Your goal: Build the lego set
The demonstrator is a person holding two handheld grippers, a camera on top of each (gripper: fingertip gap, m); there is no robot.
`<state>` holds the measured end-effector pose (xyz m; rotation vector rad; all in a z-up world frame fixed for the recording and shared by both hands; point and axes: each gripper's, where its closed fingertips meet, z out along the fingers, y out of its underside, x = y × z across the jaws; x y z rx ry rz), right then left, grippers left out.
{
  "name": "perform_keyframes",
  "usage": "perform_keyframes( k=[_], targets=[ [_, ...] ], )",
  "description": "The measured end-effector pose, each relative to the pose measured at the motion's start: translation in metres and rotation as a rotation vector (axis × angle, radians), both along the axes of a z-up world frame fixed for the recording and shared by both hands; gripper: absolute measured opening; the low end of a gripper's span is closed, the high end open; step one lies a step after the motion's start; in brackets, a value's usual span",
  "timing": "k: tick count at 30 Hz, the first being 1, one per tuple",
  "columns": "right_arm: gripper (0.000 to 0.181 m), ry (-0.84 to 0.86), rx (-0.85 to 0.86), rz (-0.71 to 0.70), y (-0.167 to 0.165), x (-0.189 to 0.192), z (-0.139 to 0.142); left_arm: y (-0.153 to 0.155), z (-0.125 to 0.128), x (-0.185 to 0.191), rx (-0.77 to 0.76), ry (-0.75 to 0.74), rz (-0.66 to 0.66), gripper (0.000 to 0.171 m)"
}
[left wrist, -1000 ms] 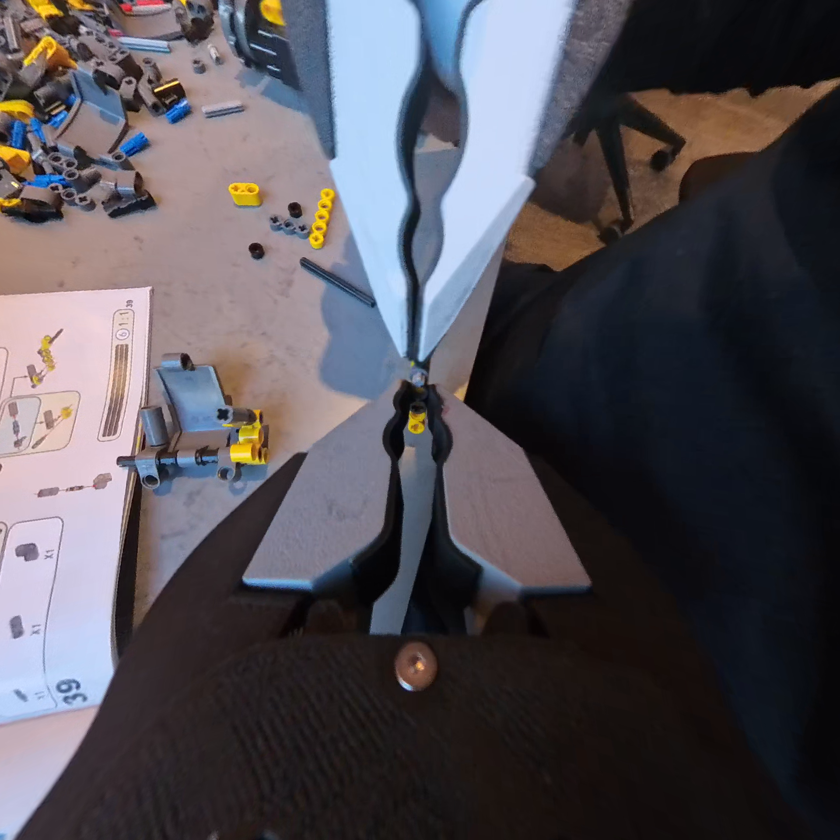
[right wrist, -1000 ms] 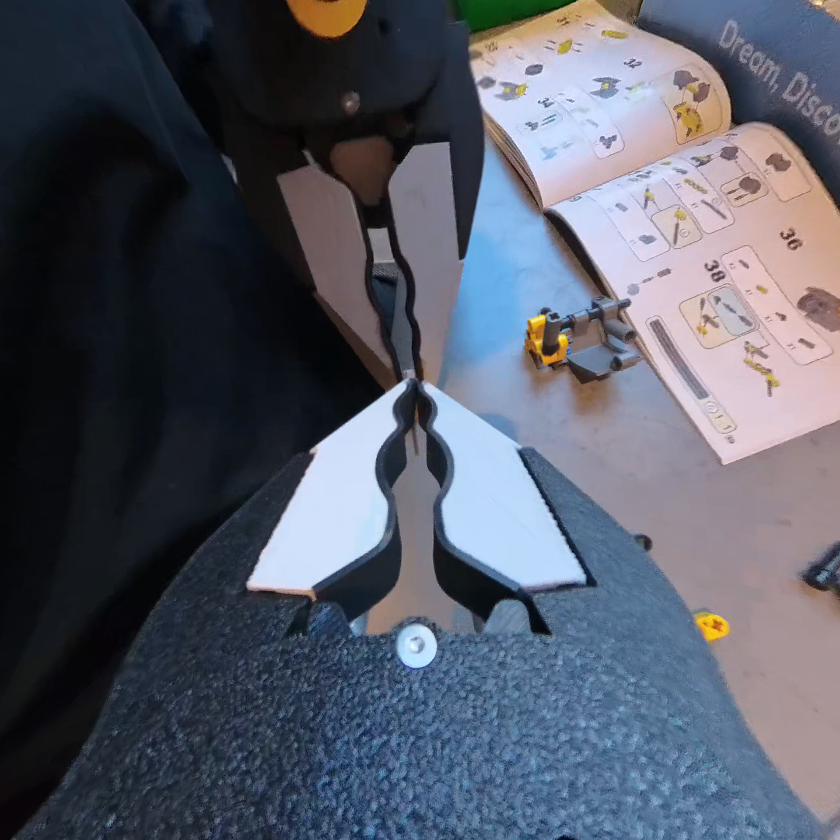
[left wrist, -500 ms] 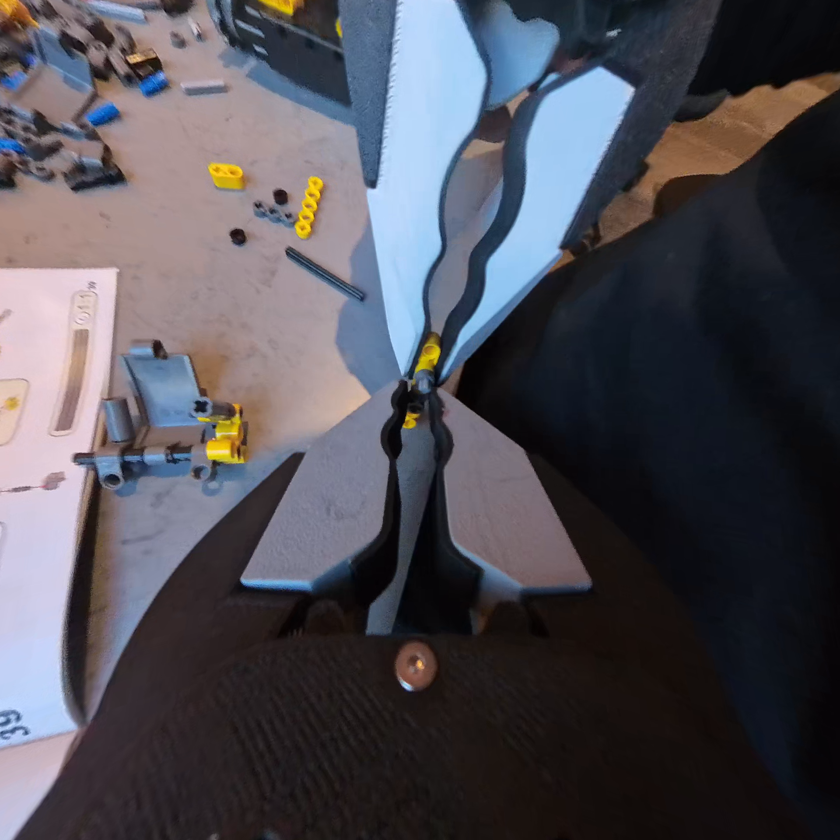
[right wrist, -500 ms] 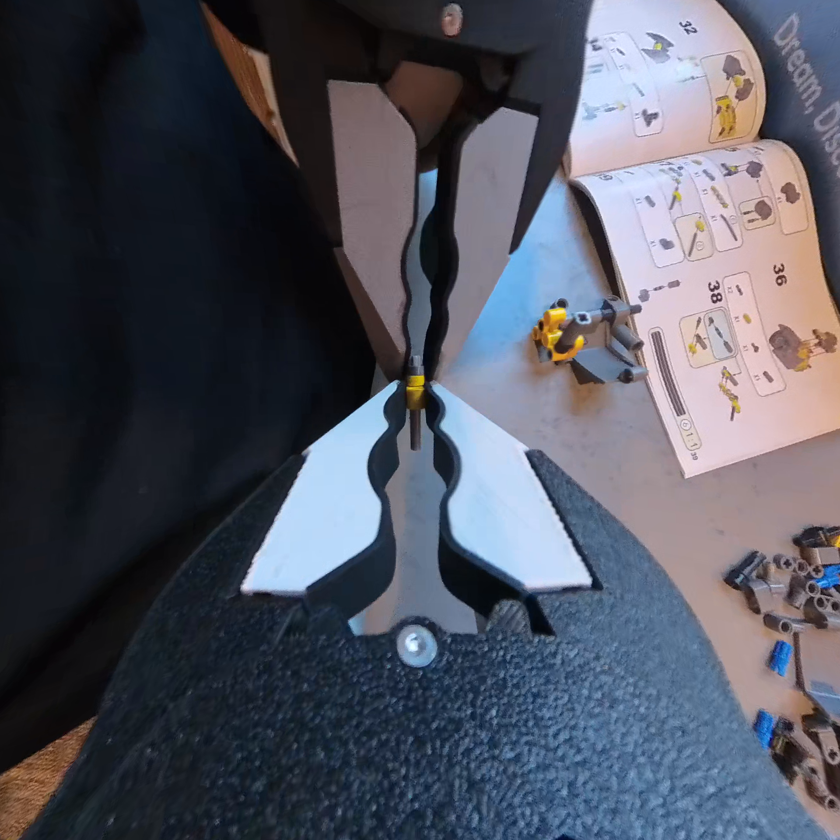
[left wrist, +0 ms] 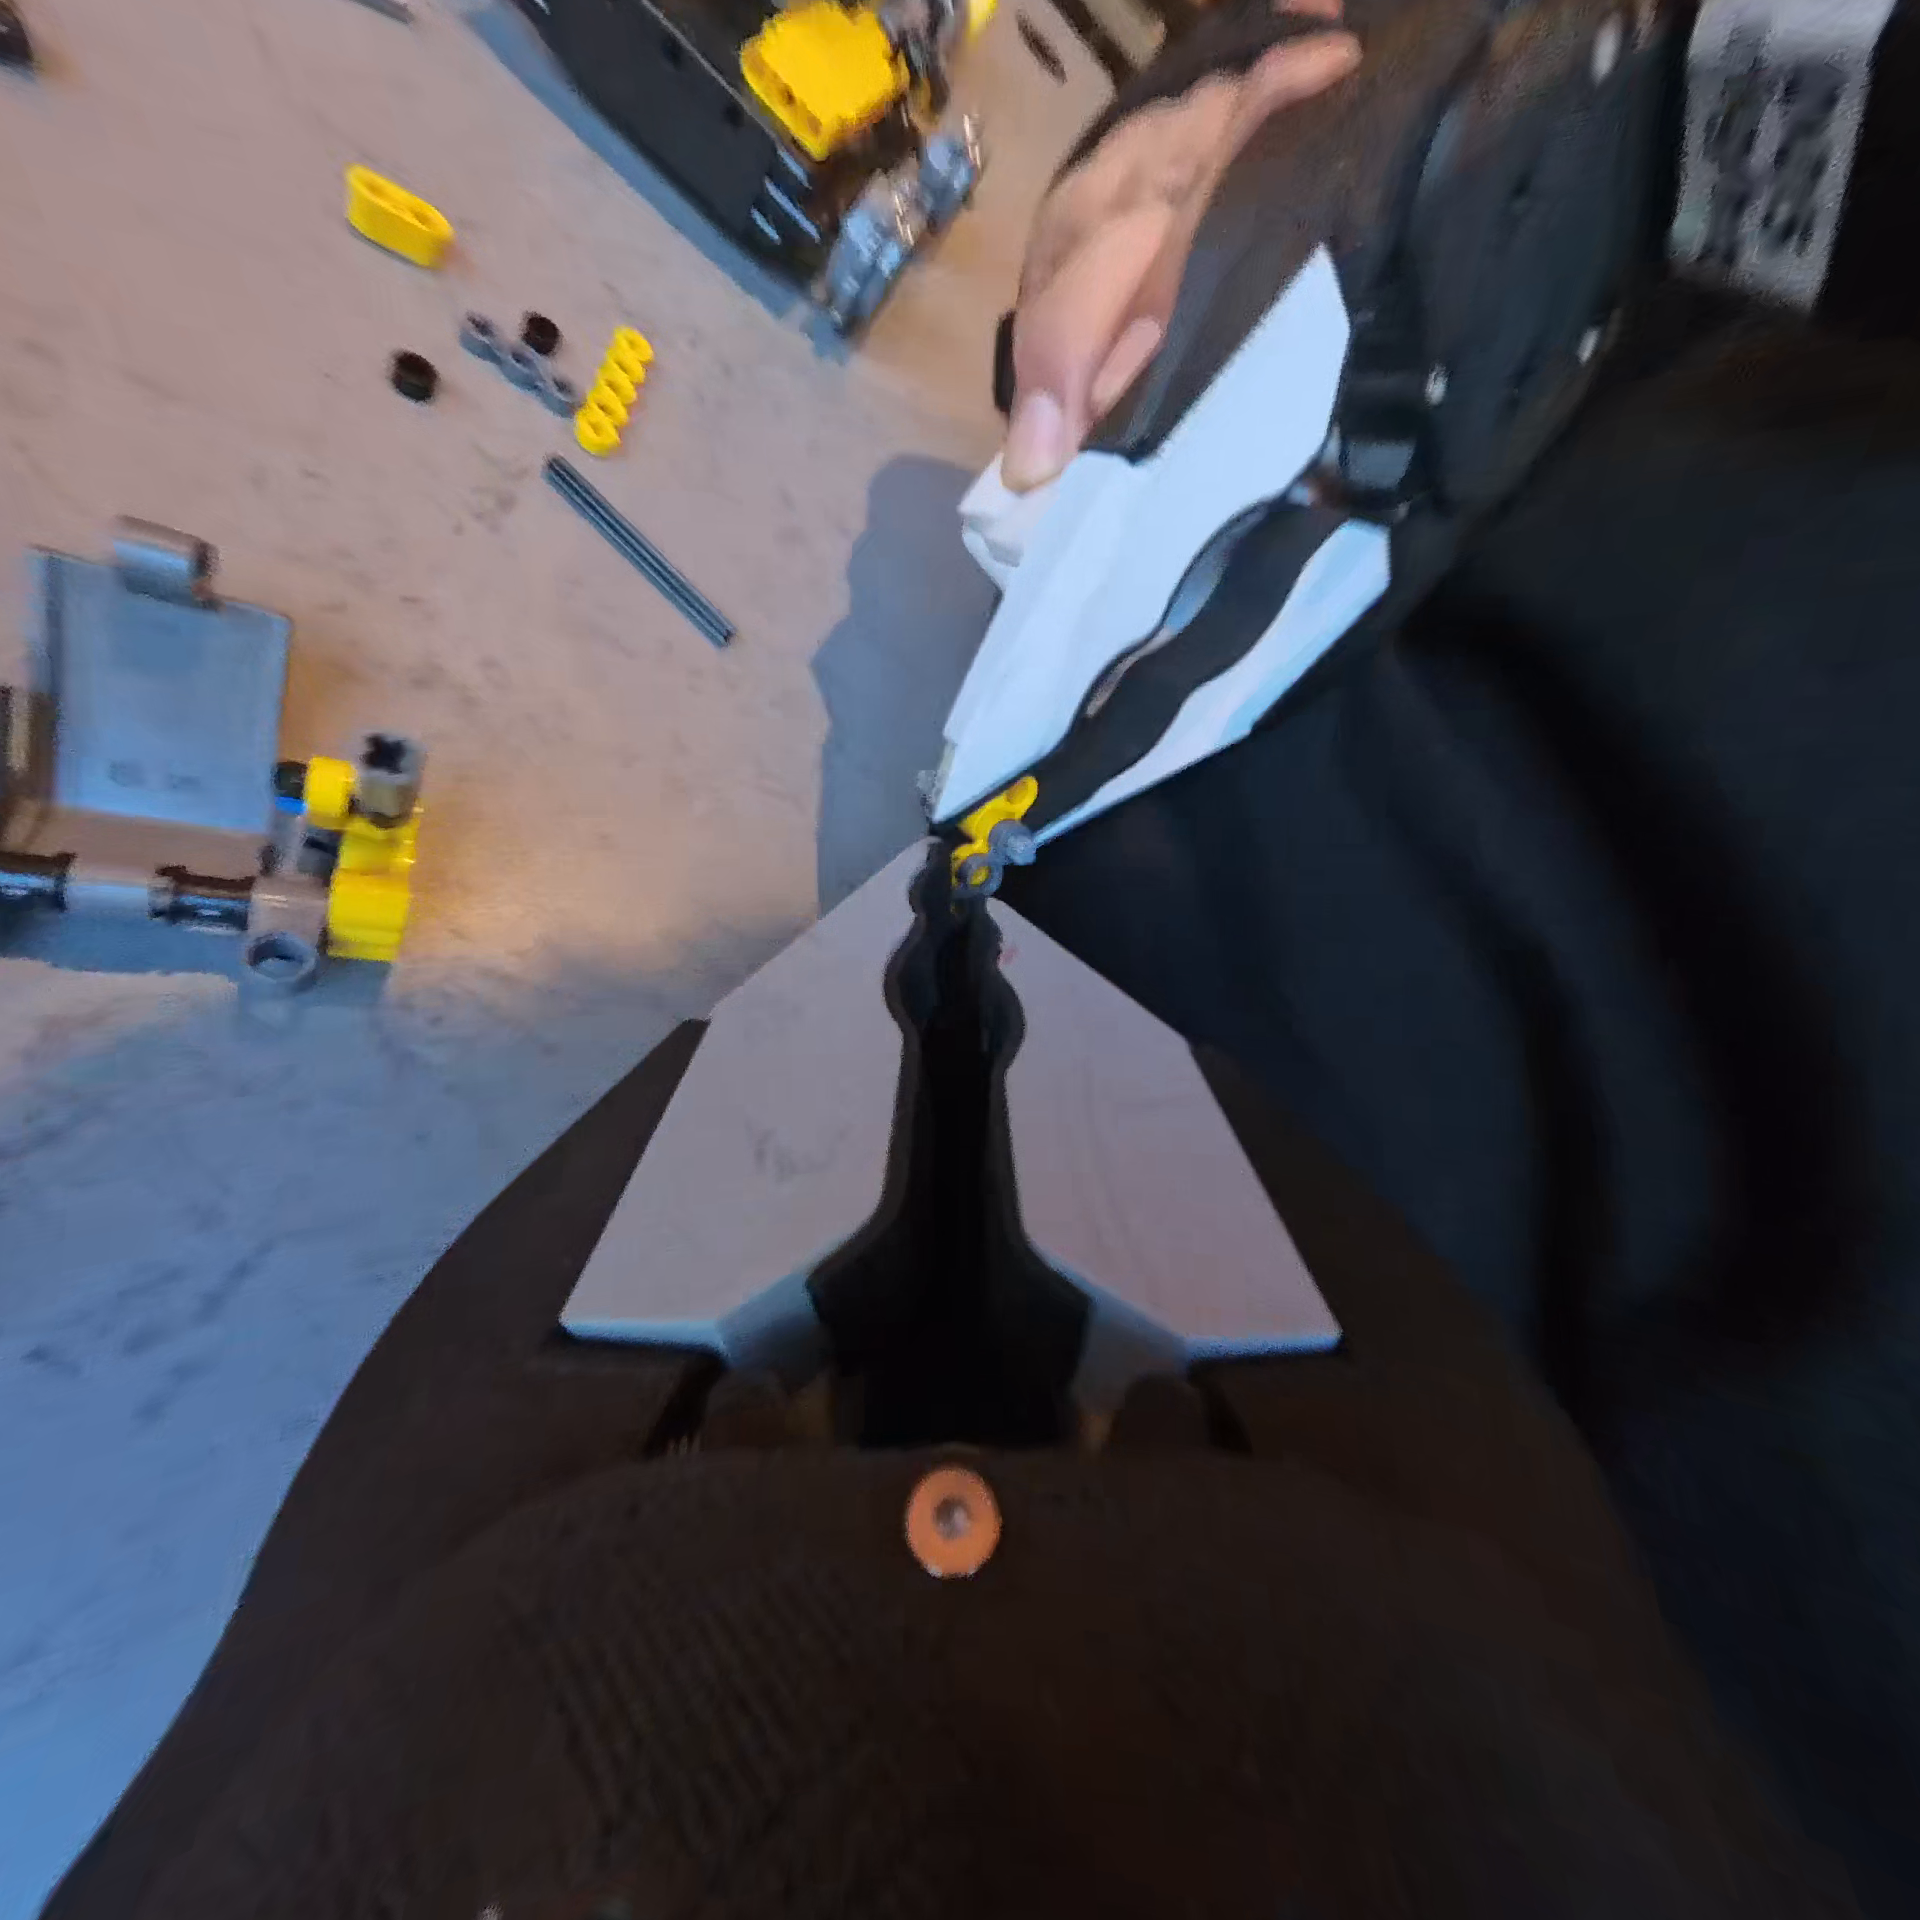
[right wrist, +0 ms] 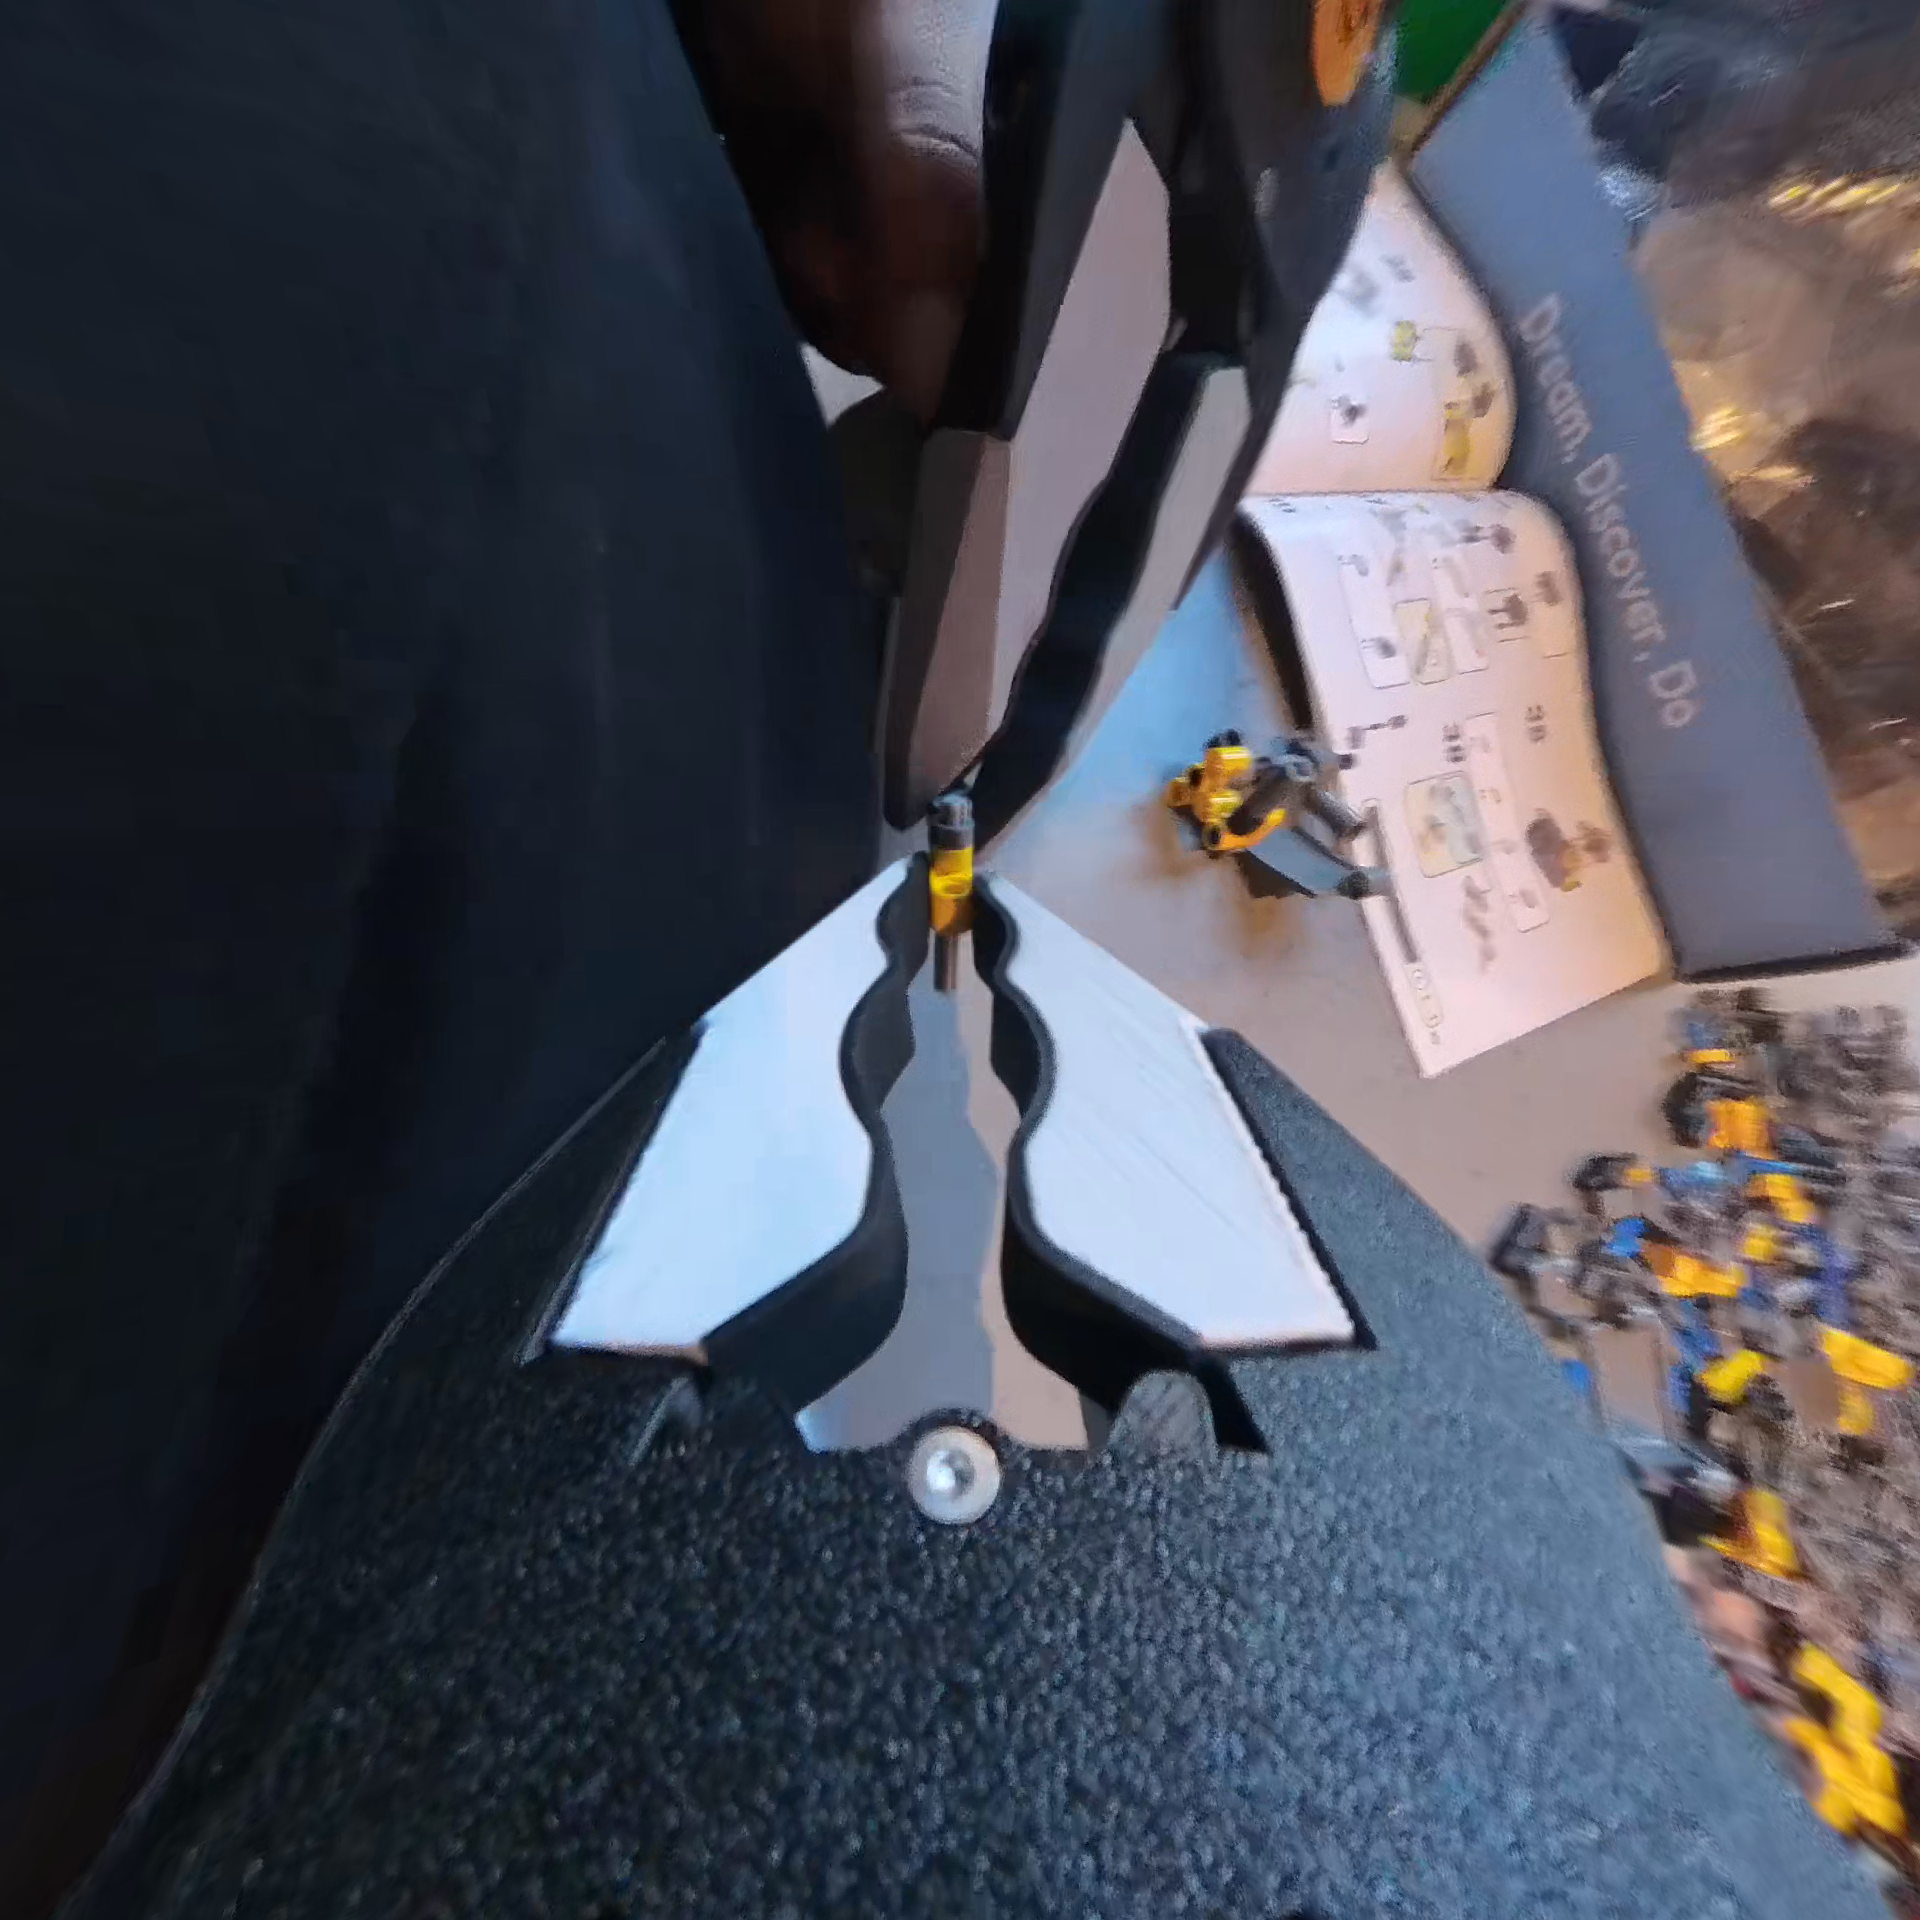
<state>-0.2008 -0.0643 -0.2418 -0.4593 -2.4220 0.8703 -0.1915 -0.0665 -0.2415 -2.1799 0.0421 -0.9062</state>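
At the far left of the left wrist view, a small grey and yellow brick assembly [left wrist: 208, 831] lay on the grey tabletop [left wrist: 208, 1195], a flat grey panel at its back and a yellow block with a cross-holed pin at its right end. Beyond it sat a yellow two-hole connector [left wrist: 398, 215], two black bushes, a short grey link, a yellow five-hole beam [left wrist: 615, 390] and a thin black axle [left wrist: 639, 551], each apart from the others.

Toward the middle, the left gripper [left wrist: 954, 891] had its fingers drawn almost together at the tips, pinching one end of a tiny yellow connector piece [left wrist: 992, 831] with a dark grey pin through it. The right gripper [left wrist: 961, 805] came in from the upper right, tip to tip with the left one, and it too was closed onto that piece. A hand [left wrist: 1101, 260] gripped its body.

In the right wrist view, the same piece [right wrist: 950, 883] stood upright between the right gripper's [right wrist: 951, 878] closed tips: a short yellow sleeve with a round side hole, the grey pin sticking out above and below. The left gripper [right wrist: 956, 800] met it from above. Right of that, the brick assembly [right wrist: 1257, 821] lay just beside an open instruction booklet [right wrist: 1455, 727], with a dark box [right wrist: 1662, 582] behind the booklet and a blurred heap of blue, yellow and black parts [right wrist: 1766, 1299] at the far right.
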Motion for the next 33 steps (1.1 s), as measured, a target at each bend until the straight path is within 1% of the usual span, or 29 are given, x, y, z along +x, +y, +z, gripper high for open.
perform_keyframes(
  k=[1,4,7,9,11,13,14,15,17,18,20,21,22,23,24,26,27,28,29,30,31,32,33],
  targets=[
    [0.007,-0.042,-0.034,0.006,-0.001,0.001,-0.002,0.0,-0.003,0.001,-0.003,0.037,-0.011,0.002],
    [0.008,-0.156,-0.223,-0.032,0.0,-0.004,-0.002,0.003,-0.003,-0.004,0.004,0.139,-0.047,0.004],
    [0.008,-0.144,-0.344,-0.065,0.002,-0.013,0.008,0.008,0.006,-0.011,0.069,0.212,-0.045,0.007],
    [0.008,-0.15,-0.385,-0.076,0.001,-0.016,0.009,0.009,0.005,-0.012,0.082,0.275,-0.052,0.01],
    [0.01,-0.195,-0.379,-0.105,0.003,-0.018,0.0,0.007,-0.005,-0.016,0.064,0.383,-0.061,0.006],
    [0.009,-0.267,-0.383,-0.171,0.011,-0.017,-0.005,0.007,-0.015,-0.026,0.062,0.552,-0.034,0.006],
    [0.006,-0.305,-0.404,-0.219,0.017,-0.017,-0.005,0.005,-0.02,-0.03,0.054,0.641,-0.032,0.006],
    [0.0,-0.352,-0.433,-0.261,0.021,-0.016,-0.005,0.002,-0.024,-0.03,0.042,0.682,-0.042,0.006],
    [0.0,-0.424,-0.478,-0.264,0.019,-0.007,0.001,0.001,-0.025,-0.023,0.036,0.661,-0.055,0.006],
    [0.0,-0.427,-0.464,-0.242,0.015,-0.003,0.003,0.001,-0.024,-0.017,0.027,0.611,-0.073,0.006],
    [0.0,-0.357,-0.346,-0.234,0.018,-0.007,0.005,0.002,-0.024,-0.008,-0.02,0.452,-0.111,0.005],
    [0.0,-0.308,-0.304,-0.224,0.02,-0.012,0.011,0.003,-0.024,-0.007,-0.041,0.389,-0.132,0.005],
    [0.0,-0.293,-0.293,-0.191,0.017,-0.015,0.019,0.004,-0.024,-0.008,-0.055,0.364,-0.15,0.005],
    [0.0,-0.306,-0.286,-0.158,0.013,-0.016,0.024,0.006,-0.024,-0.011,-0.046,0.379,-0.154,0.005],
    [0.0,-0.34,-0.257,-0.131,0.01,-0.015,0.022,0.007,-0.024,-0.012,-0.035,0.389,-0.168,0.005],
    [0.0,-0.426,-0.116,-0.104,0.01,-0.007,0.001,0.008,-0.024,-0.012,-0.035,0.381,-0.17,0.005],
    [0.0,-0.439,-0.033,-0.1,0.013,-0.004,-0.008,0.008,-0.024,-0.014,-0.042,0.386,-0.161,0.005],
    [0.0,-0.419,0.017,-0.103,0.016,-0.004,-0.011,0.007,-0.023,-0.014,-0.036,0.384,-0.16,0.005],
    [0.0,-0.392,0.019,-0.095,0.015,-0.006,-0.006,0.007,-0.02,-0.013,-0.024,0.365,-0.159,0.005],
    [0.0,-0.37,-0.02,-0.087,0.01,-0.008,0.003,0.005,-0.015,-0.01,-0.013,0.311,-0.172,0.006],
    [0.0,-0.355,-0.082,-0.082,0.005,-0.012,0.013,0.002,-0.008,-0.003,-0.008,0.223,-0.206,0.006],
    [0.0,-0.357,-0.128,-0.088,0.003,-0.015,0.016,0.0,-0.004,0.001,-0.009,0.156,-0.224,0.006],
    [0.0,-0.399,-0.133,-0.095,0.003,-0.014,0.009,0.0,-0.002,-0.002,-0.01,0.132,-0.221,0.006]
  ],
)
